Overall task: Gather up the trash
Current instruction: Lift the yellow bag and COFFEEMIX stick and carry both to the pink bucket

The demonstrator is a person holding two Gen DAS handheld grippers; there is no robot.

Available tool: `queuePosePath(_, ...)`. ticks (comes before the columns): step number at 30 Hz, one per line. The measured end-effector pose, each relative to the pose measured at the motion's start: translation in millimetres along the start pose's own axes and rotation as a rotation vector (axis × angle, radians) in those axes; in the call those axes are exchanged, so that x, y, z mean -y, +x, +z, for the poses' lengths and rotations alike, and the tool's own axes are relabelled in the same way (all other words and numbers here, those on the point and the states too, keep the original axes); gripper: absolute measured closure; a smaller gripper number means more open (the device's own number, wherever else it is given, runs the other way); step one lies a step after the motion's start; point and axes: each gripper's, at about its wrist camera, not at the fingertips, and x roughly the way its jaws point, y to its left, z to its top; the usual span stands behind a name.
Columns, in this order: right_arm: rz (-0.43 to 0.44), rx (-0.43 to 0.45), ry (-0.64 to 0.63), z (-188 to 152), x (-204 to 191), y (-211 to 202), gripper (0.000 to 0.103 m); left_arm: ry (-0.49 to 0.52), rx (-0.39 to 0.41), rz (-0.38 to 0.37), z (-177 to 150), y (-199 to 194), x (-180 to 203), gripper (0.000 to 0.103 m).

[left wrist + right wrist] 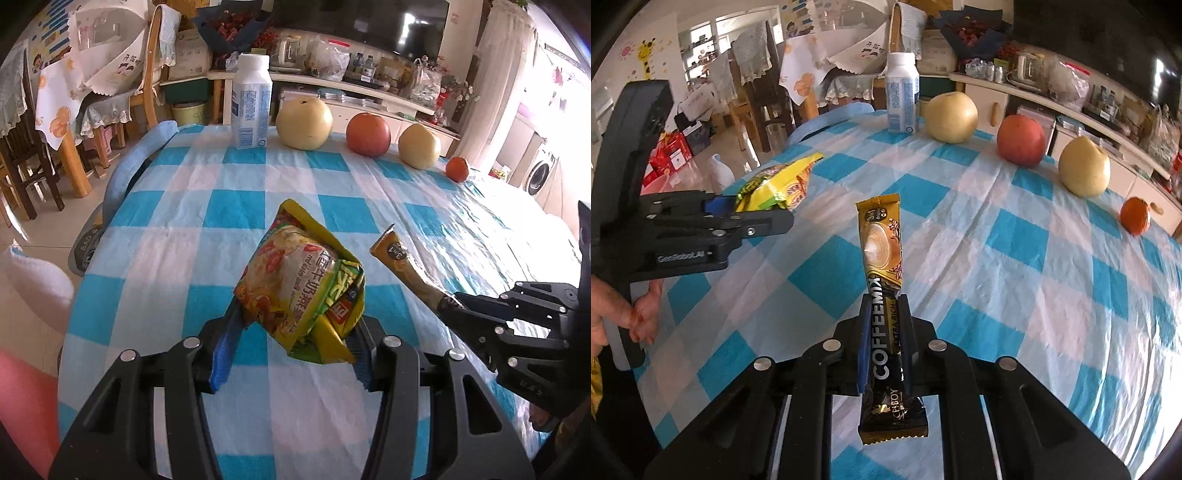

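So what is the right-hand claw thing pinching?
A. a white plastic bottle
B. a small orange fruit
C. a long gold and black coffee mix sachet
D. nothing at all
C: the right gripper is shut on the long gold and black coffee mix sachet, lifted above the blue checked tablecloth.

the desk (177,229) has a blue checked cloth; on its far edge stand a white bottle (252,101), two pears (304,123), an apple (368,134) and a small orange (457,168).
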Motion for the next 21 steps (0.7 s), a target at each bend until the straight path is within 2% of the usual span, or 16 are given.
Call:
queuePosePath(10, 0.016, -0.001, 0.113, -24.7, -14.0, -21.3, 0.088, -0.004, 0.036, 0.012, -15.9, -32.7, -10.0, 0.050)
queuePosePath(21, 0.019, 0.033, 0.116, -33.5, -52.2, -56.7, 0.088, -0.041, 0.131, 0.115, -29.2, -85.1, -37.7, 0.050)
